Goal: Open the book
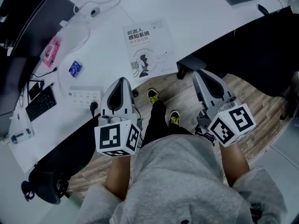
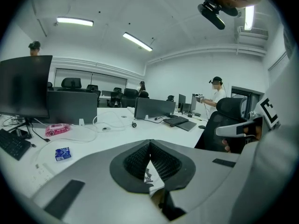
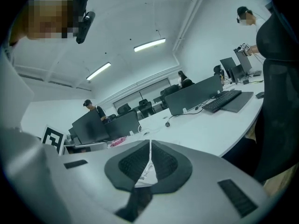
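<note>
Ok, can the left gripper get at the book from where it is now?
Probably yes. The book lies closed at the near edge of the desk, just ahead of the left gripper, with nothing between them; the power strip sits off to the side. Its jaws are together, empty.

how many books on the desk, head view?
1. A closed white book lies flat near the desk's front edge, right of the power strip. More could sit out of frame.

White desk (image 1: 210, 17) over wood floor (image 1: 264, 107), ceiling strip lights (image 2: 74, 21) lit
</note>
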Motion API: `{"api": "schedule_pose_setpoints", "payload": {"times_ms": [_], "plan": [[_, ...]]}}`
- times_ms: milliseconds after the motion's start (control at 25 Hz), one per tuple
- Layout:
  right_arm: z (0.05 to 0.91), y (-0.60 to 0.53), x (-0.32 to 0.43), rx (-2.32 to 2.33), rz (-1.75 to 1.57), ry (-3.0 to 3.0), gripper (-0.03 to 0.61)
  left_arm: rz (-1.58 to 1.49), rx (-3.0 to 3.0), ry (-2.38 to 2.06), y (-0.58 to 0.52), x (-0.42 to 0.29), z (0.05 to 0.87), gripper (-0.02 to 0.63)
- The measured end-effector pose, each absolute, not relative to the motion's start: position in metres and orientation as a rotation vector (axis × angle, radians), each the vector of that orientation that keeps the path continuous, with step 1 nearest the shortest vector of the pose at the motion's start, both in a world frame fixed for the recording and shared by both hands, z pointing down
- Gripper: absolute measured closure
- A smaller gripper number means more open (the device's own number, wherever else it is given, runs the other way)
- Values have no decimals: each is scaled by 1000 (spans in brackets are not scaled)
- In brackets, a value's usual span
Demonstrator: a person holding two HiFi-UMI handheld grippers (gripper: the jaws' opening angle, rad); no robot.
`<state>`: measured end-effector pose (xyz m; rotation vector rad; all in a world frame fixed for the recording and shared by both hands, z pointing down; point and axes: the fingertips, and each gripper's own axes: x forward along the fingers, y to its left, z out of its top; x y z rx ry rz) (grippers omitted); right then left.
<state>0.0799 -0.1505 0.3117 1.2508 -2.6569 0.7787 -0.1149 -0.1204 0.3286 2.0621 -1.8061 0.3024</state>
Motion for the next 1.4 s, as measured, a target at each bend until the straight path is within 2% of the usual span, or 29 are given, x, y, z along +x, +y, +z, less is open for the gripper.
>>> {"api": "schedule_pose_setpoints", "payload": {"times_ms": [360,520,880,1400], "plan": [[347,-161,66,1195,891,-2605,545,342,2006,-1763,-136,-129,366,604],[367,-163,56,1162,950,-2578,482,356,1979,-1737,-145,-134,385,604],[419,-165,51,1153,1072,-2480,428,379,1921,-1686,-162,-142,429,605],[491,-167,44,1136,1309,-2353,397,443,1827,-1606,-180,-151,494,604]]}}
